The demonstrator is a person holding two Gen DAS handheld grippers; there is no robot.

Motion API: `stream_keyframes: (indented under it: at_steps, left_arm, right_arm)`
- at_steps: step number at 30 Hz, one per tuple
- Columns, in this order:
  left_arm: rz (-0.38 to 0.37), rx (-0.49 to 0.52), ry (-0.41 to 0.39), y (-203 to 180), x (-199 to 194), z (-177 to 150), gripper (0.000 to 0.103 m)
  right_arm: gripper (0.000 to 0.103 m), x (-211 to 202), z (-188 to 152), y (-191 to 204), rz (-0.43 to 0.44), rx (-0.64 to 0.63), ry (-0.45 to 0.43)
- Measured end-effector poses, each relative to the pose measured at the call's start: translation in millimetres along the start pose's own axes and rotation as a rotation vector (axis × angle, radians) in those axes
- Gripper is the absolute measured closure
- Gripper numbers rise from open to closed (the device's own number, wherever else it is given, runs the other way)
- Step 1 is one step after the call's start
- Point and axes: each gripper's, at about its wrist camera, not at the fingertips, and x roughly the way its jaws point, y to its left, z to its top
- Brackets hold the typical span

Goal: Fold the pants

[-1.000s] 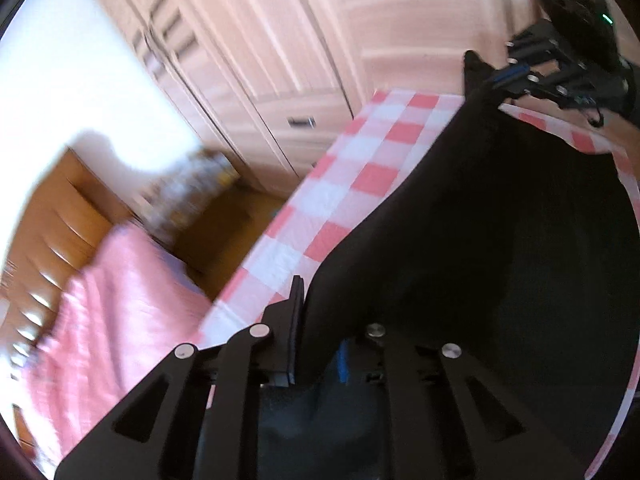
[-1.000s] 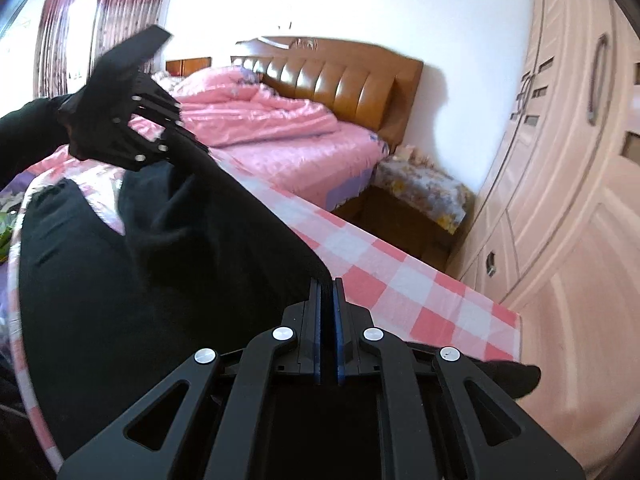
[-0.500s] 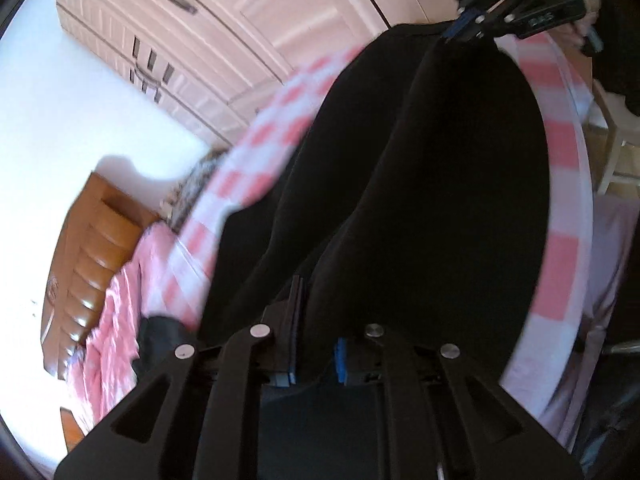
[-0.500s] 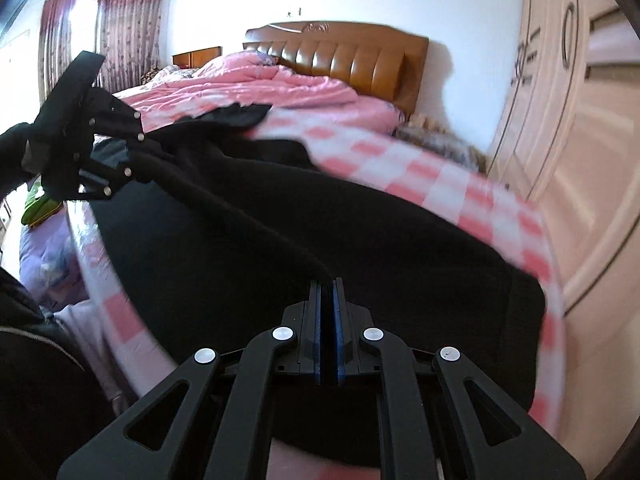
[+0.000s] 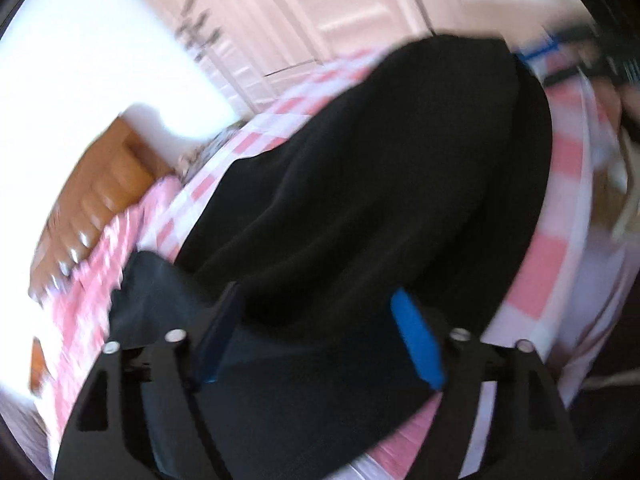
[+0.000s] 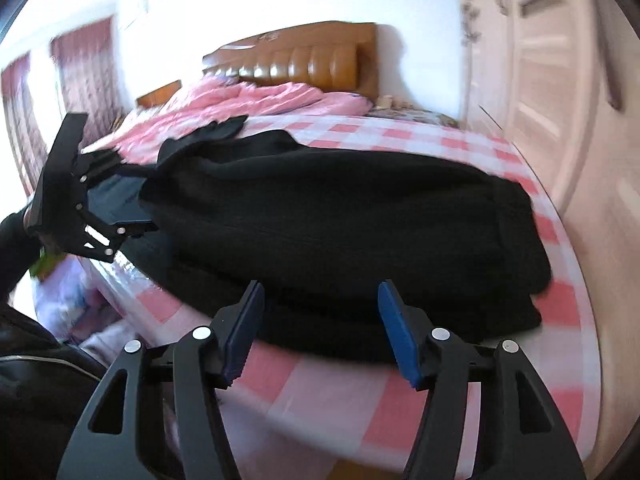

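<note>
The black pants (image 6: 340,220) lie folded over in a thick band on the round table's pink-and-white checked cloth (image 6: 400,400). My right gripper (image 6: 320,320) is at their near edge. Its jaws are opening, and the blue pads stand apart on either side of the fabric edge without pressing it. In the left wrist view my left gripper (image 5: 316,320) is at the other end of the pants (image 5: 380,180). Its jaws are opening wide, with fabric lying loose between the pads. The left gripper (image 6: 132,208) also shows at the left of the right wrist view.
Behind the table is a bed with pink bedding (image 6: 240,104) and a brown headboard (image 6: 304,64). Pale wardrobe doors (image 6: 540,80) stand to the right. A person's dark sleeve (image 6: 16,240) holds the left gripper. Table rim (image 5: 576,208) curves close to the pants.
Both grippers came down onto the table with the pants' edge, laying it over the rest. Both then went from shut on the fabric to apart, letting it go.
</note>
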Motion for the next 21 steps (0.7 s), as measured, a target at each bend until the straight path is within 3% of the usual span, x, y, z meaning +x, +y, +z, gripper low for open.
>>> stream_keyframes:
  at_steps: [4, 7, 8, 12, 15, 21]
  left_arm:
    - [-0.079, -0.344, 0.0, 32.2, -15.4, -5.4, 0.007]
    - [-0.173, -0.643, 0.043, 54.1, -12.0, -20.5, 0.005]
    - [-0.177, -0.697, 0.077, 54.5, -8.0, -22.8, 0.005]
    - [-0.139, -0.788, 0.152, 45.7, 1.0, -36.4, 0.005]
    - [-0.183, -0.864, 0.165, 52.7, 7.7, -43.4, 0.005]
    - [-0.173, -0.875, 0.165, 57.4, 9.6, -45.0, 0.005]
  right_arm:
    - [0.045, -11.5, -18.6, -20.6, -0.004, 0.211, -0.023]
    - [0.045, -12.9, -19.1, -36.9, 0.013, 0.337, -0.066]
    - [0.045, -10.3, -16.8, -43.7, -0.004, 0.378, -0.071]
    - [0.046, 1.2, -8.7, -62.4, -0.021, 0.471, -0.067]
    - [0.046, 15.0, -0.3, -69.2, -0.057, 0.498, -0.018]
    - [0.047, 27.1, -1.0, -73.7, -0.072, 0.545, 0.03]
